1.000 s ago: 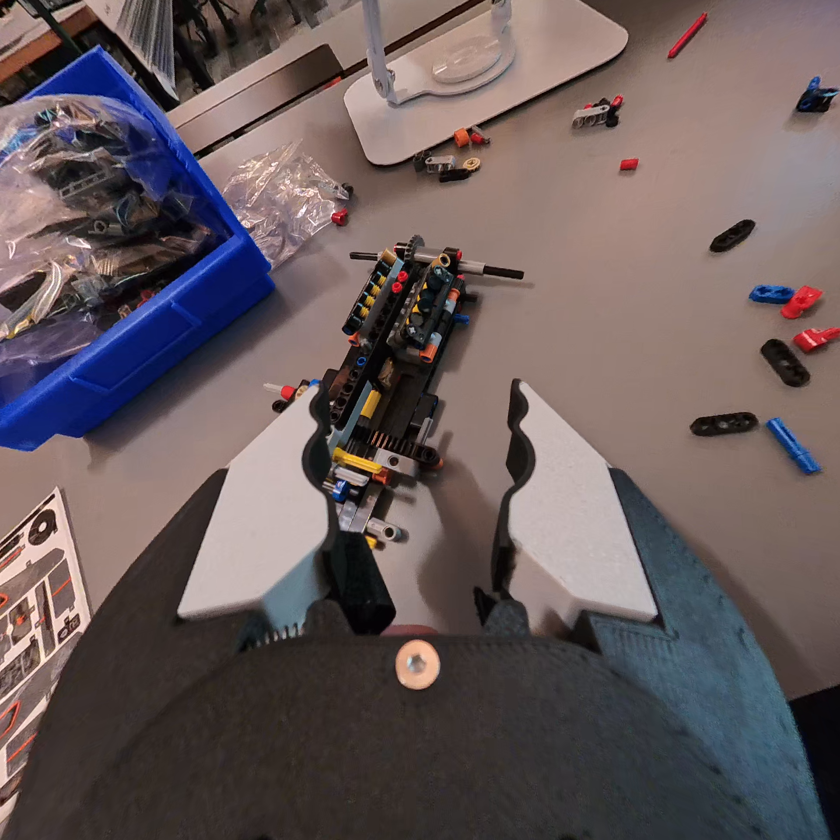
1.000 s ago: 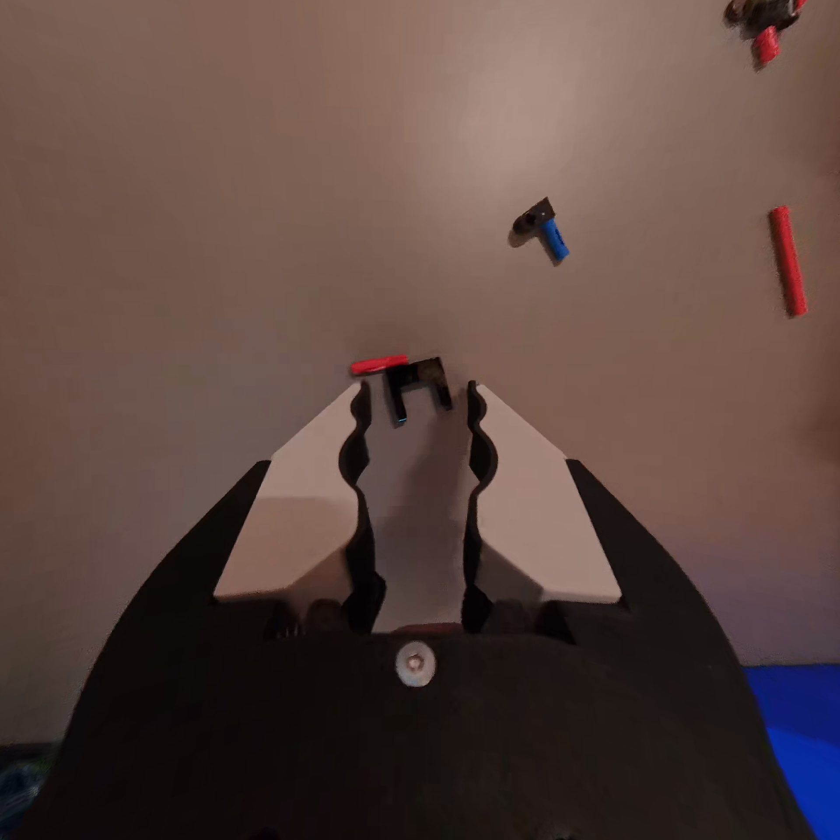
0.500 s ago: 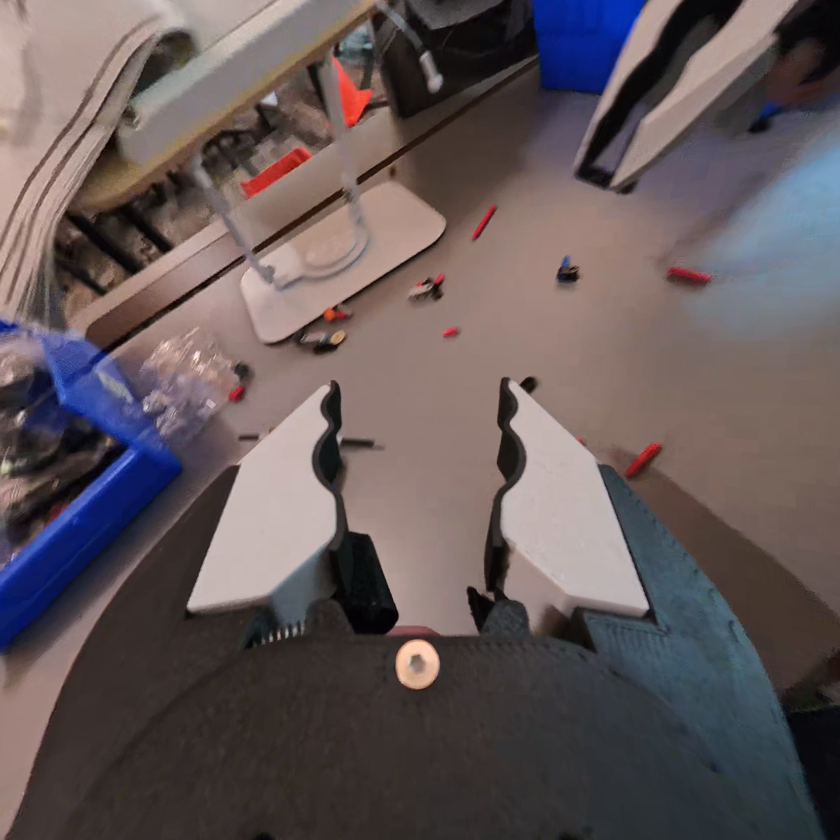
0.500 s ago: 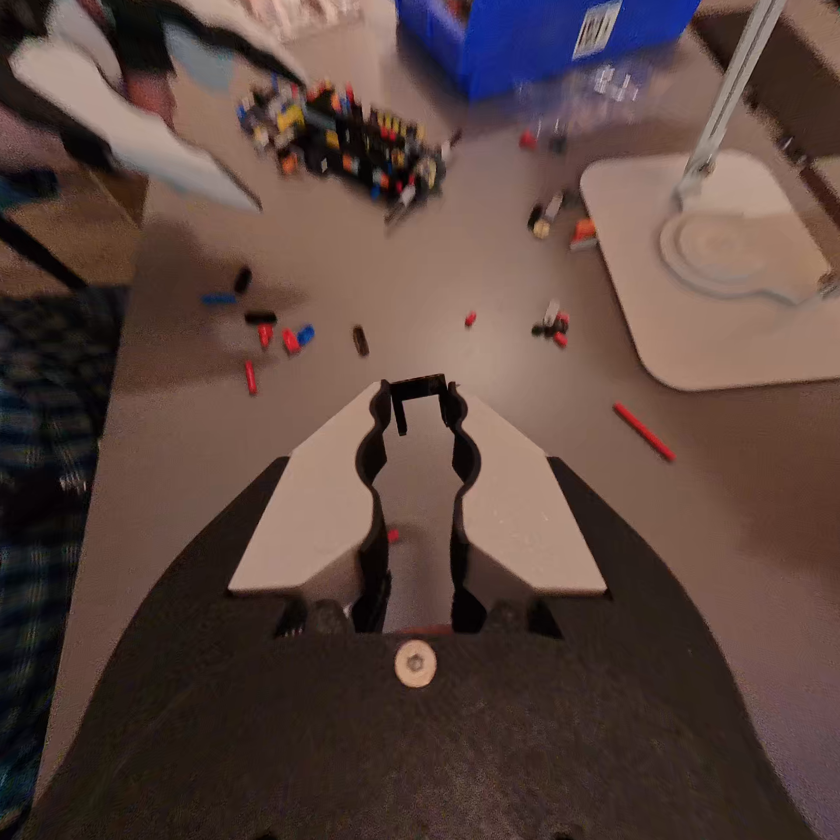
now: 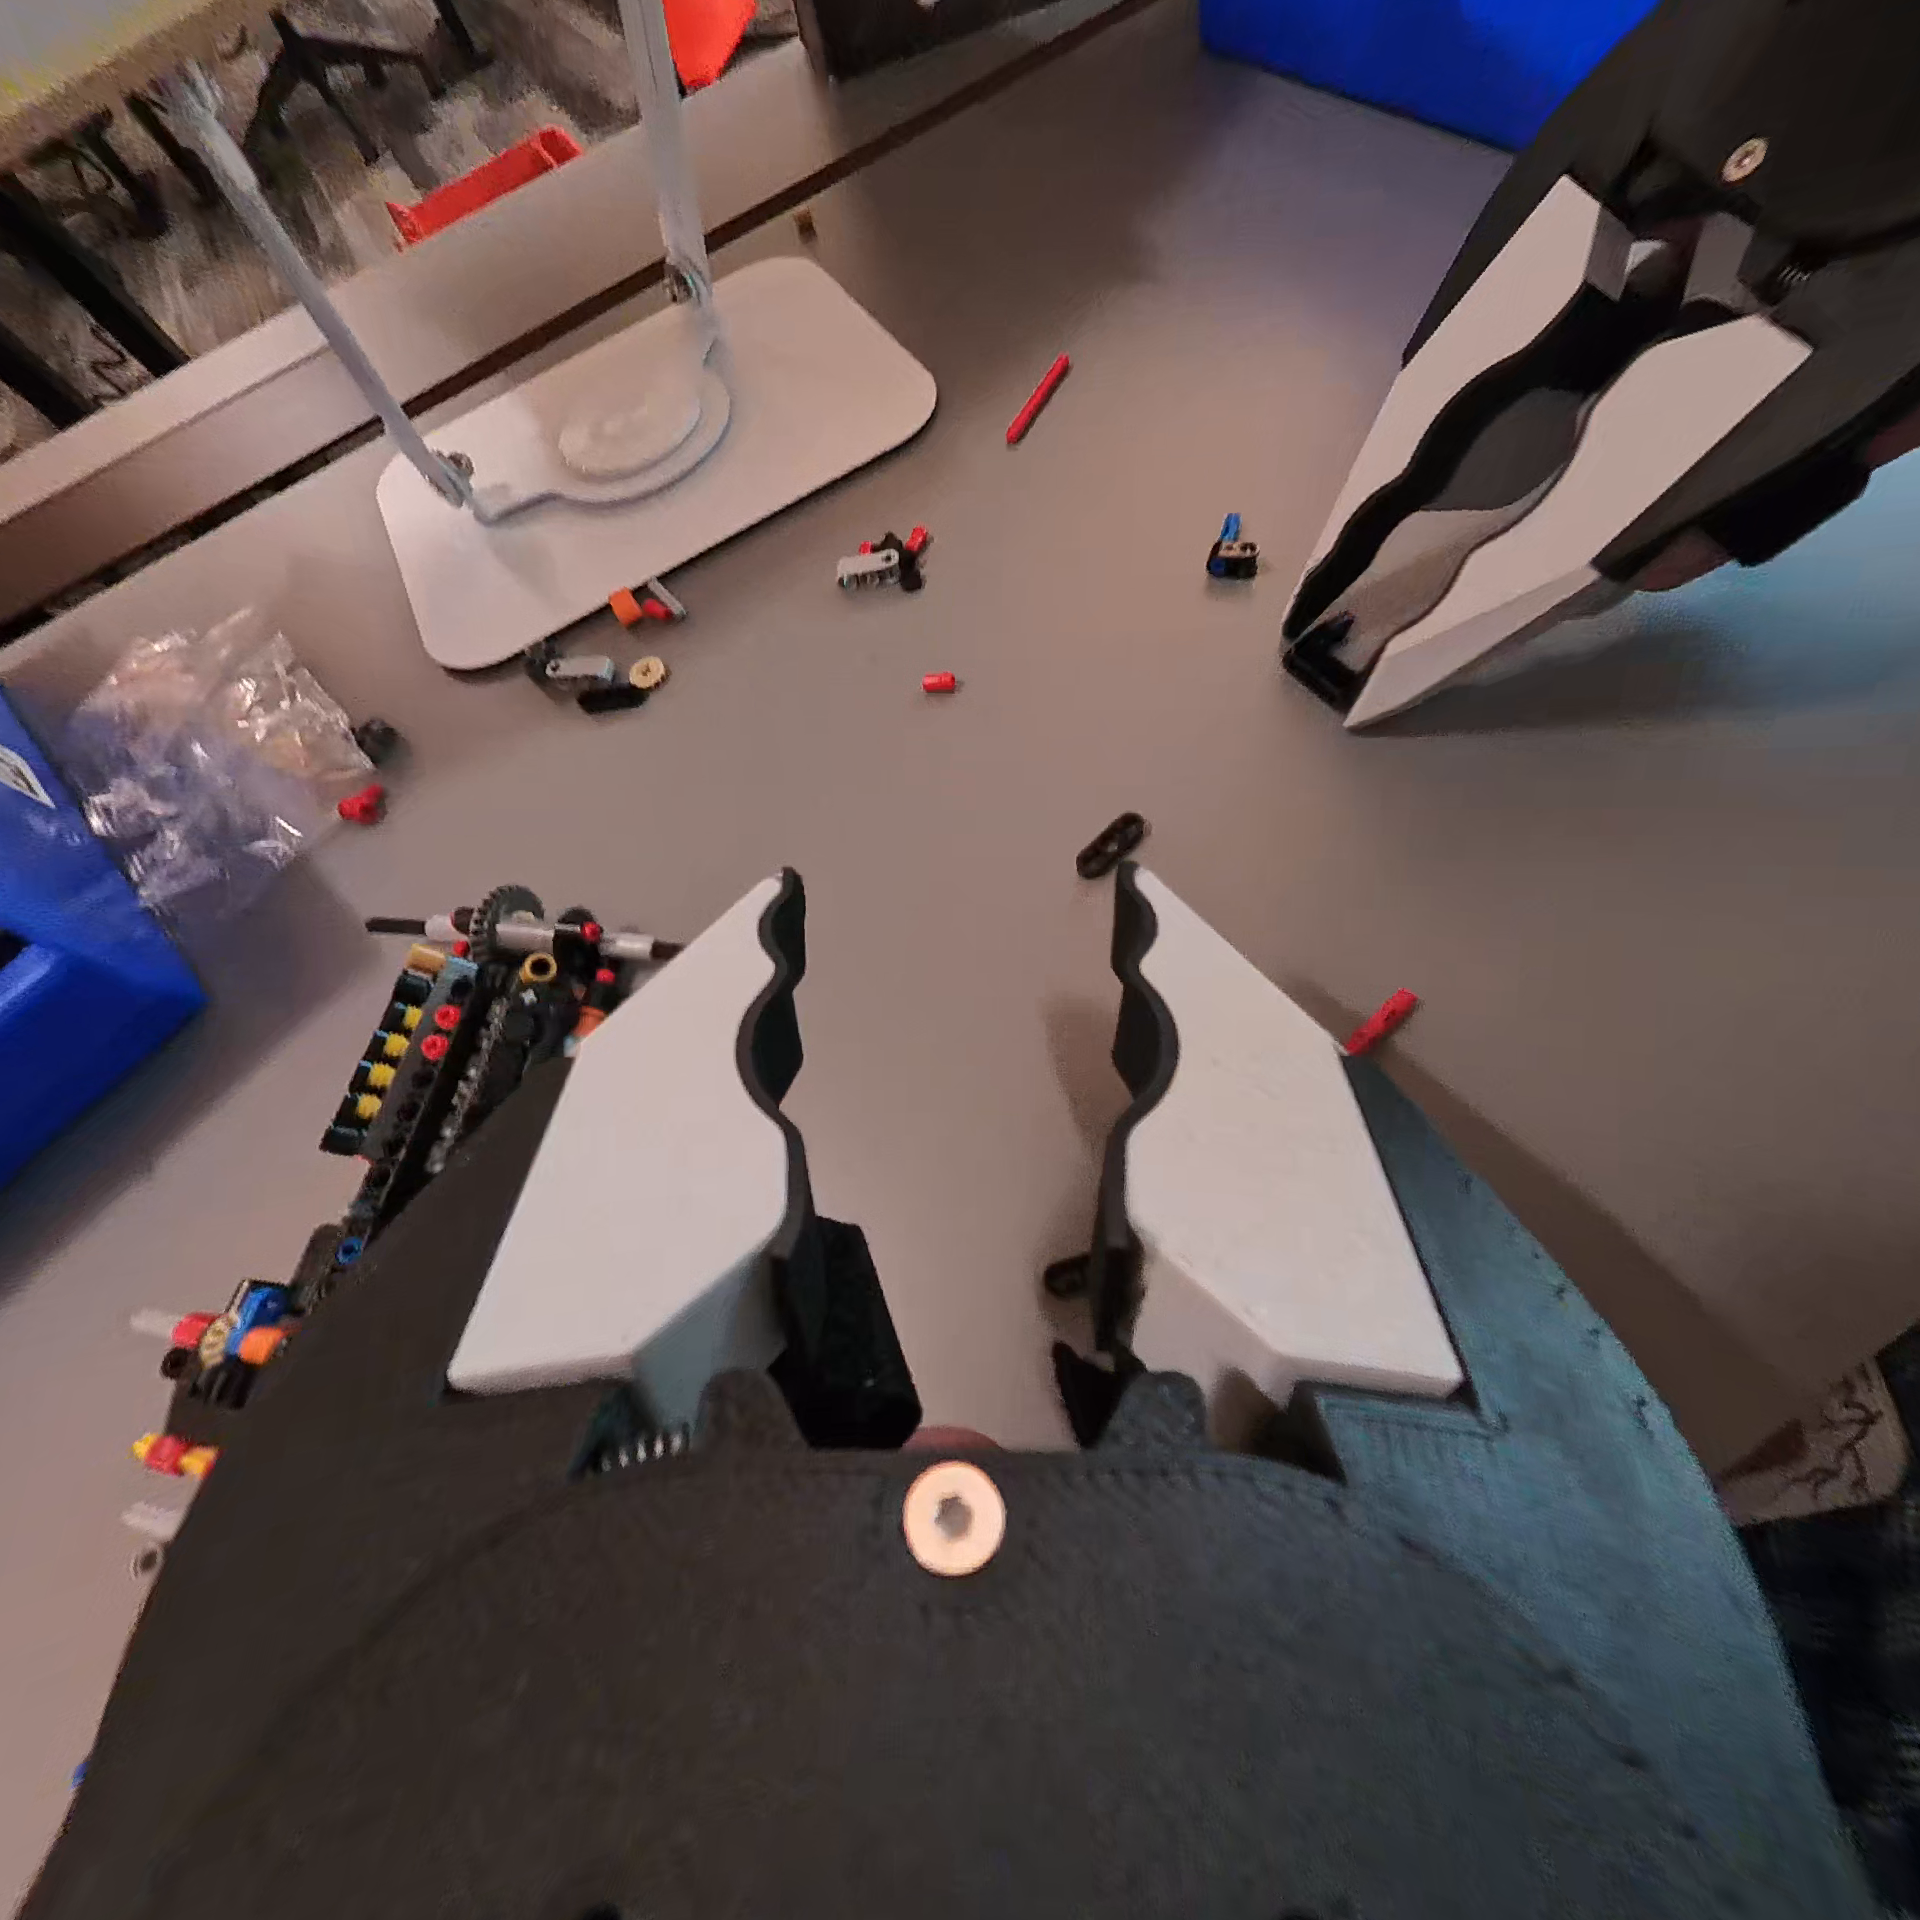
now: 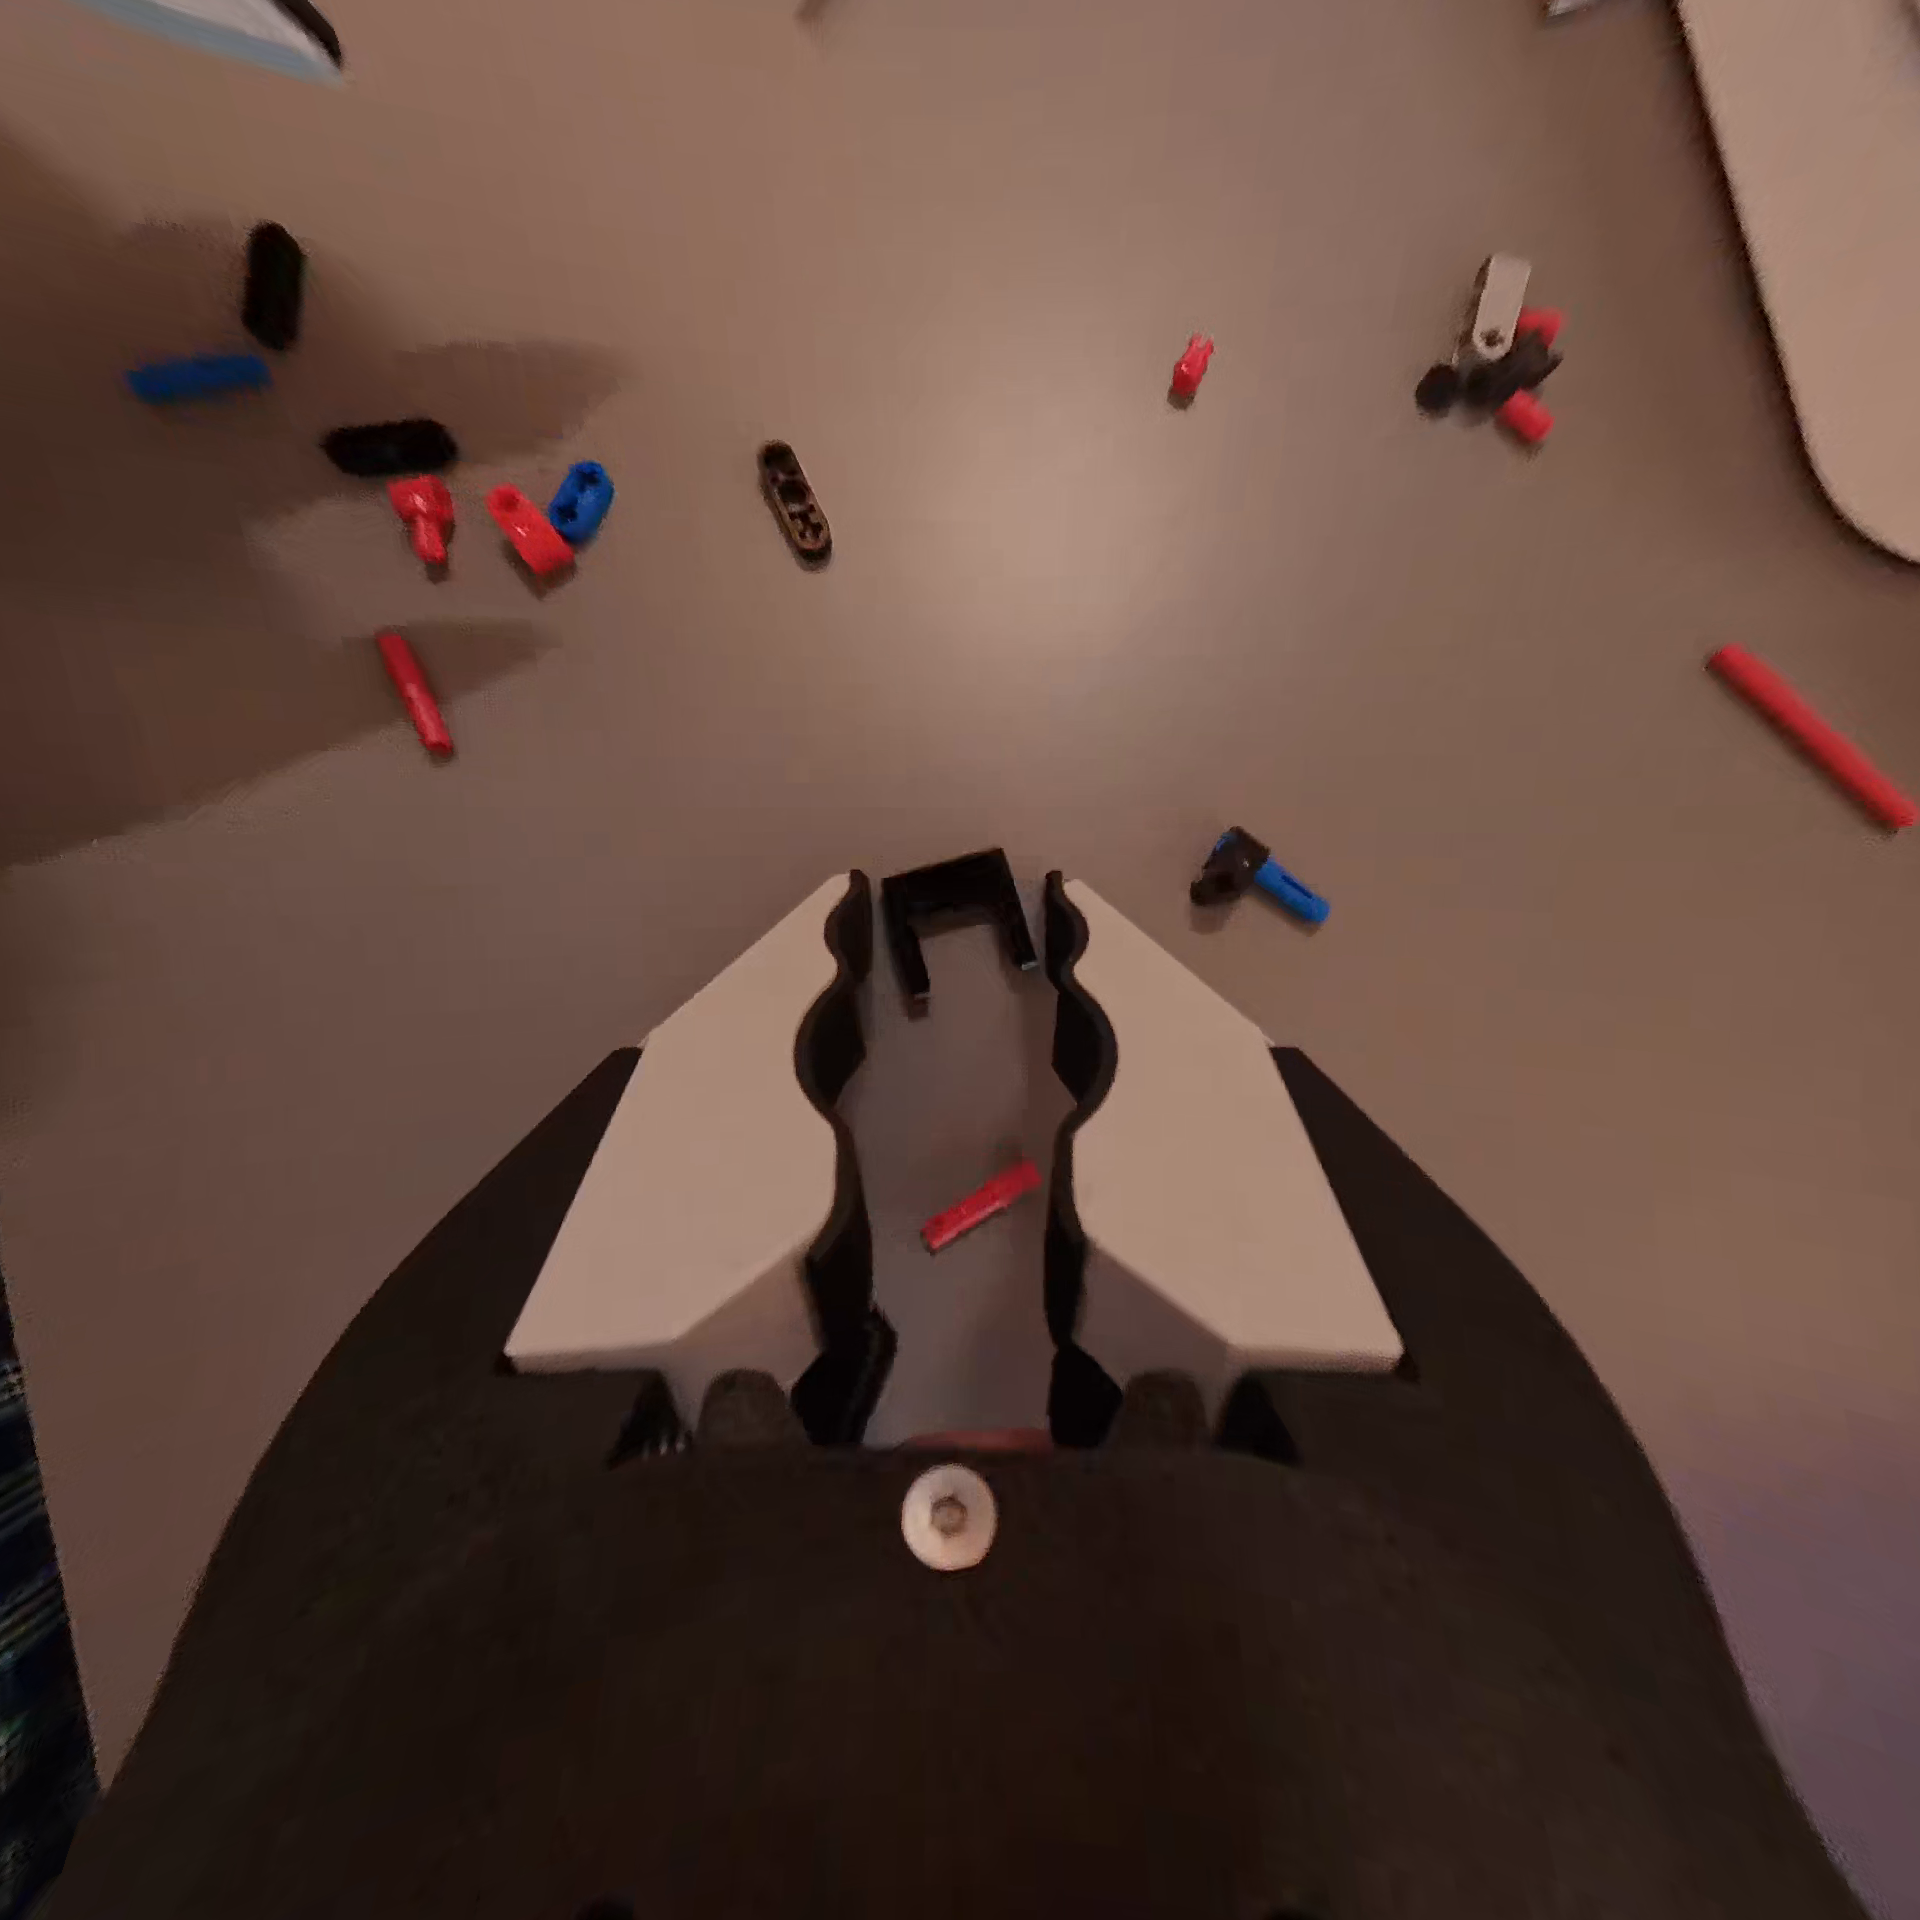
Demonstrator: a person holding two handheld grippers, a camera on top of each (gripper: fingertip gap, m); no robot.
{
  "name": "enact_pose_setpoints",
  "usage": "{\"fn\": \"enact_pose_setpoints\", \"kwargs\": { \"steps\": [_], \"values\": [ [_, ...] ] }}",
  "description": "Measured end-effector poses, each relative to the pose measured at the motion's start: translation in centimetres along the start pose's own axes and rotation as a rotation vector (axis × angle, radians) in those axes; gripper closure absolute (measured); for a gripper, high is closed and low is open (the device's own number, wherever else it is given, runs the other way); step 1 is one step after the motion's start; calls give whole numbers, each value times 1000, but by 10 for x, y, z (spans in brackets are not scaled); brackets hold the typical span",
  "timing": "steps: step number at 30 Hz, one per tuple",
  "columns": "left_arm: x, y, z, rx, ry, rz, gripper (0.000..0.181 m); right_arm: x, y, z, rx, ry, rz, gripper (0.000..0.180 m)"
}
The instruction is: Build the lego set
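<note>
In the left wrist view, the left gripper is held with fingers spread wide and empty above the table, just right of the partly built lego model. In the right wrist view, a black U-shaped piece is pinched at the tips of the right gripper, above a red pin lying on the table.

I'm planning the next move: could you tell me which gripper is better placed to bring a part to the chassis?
Right: the right gripper already pinches the black bracket; the left gripper is open and empty beside the chassis.

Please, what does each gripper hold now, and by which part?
The right gripper holds a black U-shaped piece between its fingertips, by its two outer sides. The left gripper is open and holds nothing.
</note>
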State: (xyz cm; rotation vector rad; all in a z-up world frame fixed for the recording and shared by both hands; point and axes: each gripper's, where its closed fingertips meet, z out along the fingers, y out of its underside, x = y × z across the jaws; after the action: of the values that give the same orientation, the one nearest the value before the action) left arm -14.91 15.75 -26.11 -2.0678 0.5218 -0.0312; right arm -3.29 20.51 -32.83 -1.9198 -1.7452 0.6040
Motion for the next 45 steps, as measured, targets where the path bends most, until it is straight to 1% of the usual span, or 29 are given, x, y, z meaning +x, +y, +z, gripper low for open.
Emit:
{"fn": "enact_pose_setpoints", "kwargs": {
  "steps": [2,4,6,9,11,12,16,18,21,26,28,31,35,40,43,45],
  "values": [
    [0,6,-2,-15,0,-3,121,-6,-1,-2,2,-40,-5,143],
    [1,8,-5,-15,6,-1,120,-1,-2,-8,4,-23,-50,140],
    [1,10,-7,-16,11,2,120,2,-2,-12,-7,-32,-95,140],
    [-1,13,-11,-23,7,6,119,3,12,-11,-81,-68,-119,141],
    [-3,15,-14,-18,1,2,119,-9,15,-11,-80,-121,-119,138],
    [-4,16,-16,-17,-3,-2,119,-16,15,-13,-78,-145,-116,141],
    [-7,23,-20,-24,-13,-14,119,-49,12,-23,-45,-269,-116,141],
    [-8,26,-22,-29,-16,-14,118,-46,9,-27,-17,-251,-106,140],
    [-10,29,-25,-36,-24,-11,118,-35,14,-21,-44,-208,-99,139],
    [-15,34,-31,-46,-44,-13,118,-64,11,-14,-41,-302,-142,140],
    [-18,37,-35,-50,-50,-12,118,-61,6,-19,-9,-302,-135,138],
    [-17,41,-40,-55,-35,-8,122,-39,-7,-38,83,-264,-99,141],
    [-14,49,-39,-84,-9,14,125,-3,-14,-55,120,-154,-87,148],
    [-14,59,-37,-103,-5,11,129,47,-15,-65,103,38,-104,158],
    [-19,67,-35,-115,-12,-4,129,69,-10,-64,66,96,-117,159],
    [-22,70,-34,-118,-18,-9,128,76,-4,-57,22,98,-127,160]
  ]
}}
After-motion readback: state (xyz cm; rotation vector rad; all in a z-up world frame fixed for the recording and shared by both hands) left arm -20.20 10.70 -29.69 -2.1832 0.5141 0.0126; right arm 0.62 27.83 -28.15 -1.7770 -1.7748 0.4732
